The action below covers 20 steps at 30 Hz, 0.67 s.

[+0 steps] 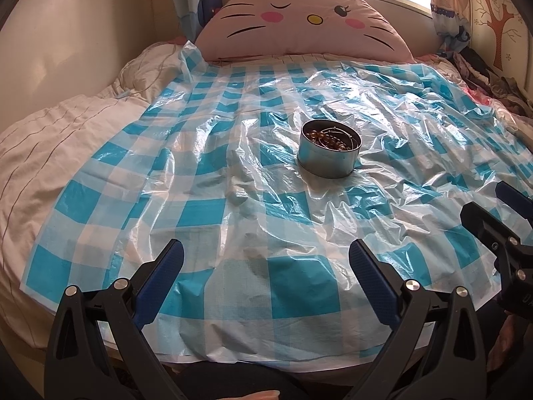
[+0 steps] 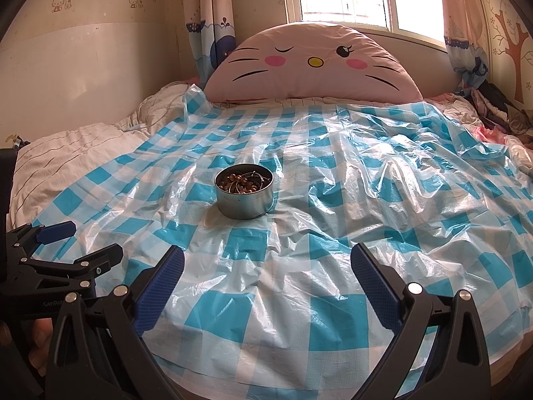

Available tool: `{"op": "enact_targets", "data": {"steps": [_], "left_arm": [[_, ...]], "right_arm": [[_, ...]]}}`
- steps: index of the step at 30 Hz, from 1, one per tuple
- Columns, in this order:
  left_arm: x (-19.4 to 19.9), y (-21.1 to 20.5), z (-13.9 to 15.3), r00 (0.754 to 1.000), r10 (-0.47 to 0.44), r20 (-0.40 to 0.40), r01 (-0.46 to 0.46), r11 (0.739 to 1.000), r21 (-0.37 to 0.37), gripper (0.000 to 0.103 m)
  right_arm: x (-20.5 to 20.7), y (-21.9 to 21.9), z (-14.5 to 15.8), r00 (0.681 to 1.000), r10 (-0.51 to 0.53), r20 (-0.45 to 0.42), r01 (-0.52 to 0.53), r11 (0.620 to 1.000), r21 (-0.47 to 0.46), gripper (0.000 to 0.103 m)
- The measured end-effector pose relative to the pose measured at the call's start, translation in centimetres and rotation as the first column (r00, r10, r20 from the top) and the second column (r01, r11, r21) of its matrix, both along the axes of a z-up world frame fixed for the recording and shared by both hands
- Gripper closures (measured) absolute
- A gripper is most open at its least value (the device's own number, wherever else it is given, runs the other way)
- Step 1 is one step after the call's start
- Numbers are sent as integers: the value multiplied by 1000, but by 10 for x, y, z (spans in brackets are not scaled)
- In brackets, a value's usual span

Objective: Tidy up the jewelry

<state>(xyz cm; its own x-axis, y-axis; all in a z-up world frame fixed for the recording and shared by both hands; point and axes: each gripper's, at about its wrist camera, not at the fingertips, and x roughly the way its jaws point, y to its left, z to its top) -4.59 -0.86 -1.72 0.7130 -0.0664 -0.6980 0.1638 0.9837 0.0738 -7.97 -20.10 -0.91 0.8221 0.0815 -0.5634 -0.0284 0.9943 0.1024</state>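
Both of my grippers, left gripper (image 1: 266, 280) and right gripper (image 2: 268, 283), hung released and empty over the bed's checked plastic sheet (image 1: 213, 206), the jewelry tin (image 1: 330, 148) ahead between them, about equally reachable.

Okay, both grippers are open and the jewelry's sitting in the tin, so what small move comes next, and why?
Probably ease the right gripper forward toward the round tin. The beads and wire rings lie inside it on the checked plastic sheet, and both the right gripper and the left gripper hang open and empty, well short of it.
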Motion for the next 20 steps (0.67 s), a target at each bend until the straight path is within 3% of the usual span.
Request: {"op": "enact_targets", "data": {"steps": [4, 10, 14, 20], "left_arm": [[11, -3, -3, 999, -2, -48, 4, 999, 42, 7], [-3, 1, 8, 997, 48, 62, -52, 996, 66, 8], [1, 6, 5, 999, 37, 10, -37, 999, 17, 8], [-3, 4, 7, 998, 46, 43, -46, 999, -7, 8]], "right_arm": [[-1, 0, -1, 1000, 0, -3, 0, 1000, -3, 7], [0, 1, 0, 1000, -2, 2, 2, 1000, 3, 7], [-1, 1, 0, 1000, -2, -1, 2, 1000, -5, 7], [2, 6, 2, 1000, -3, -5, 3, 1000, -20, 7]]}}
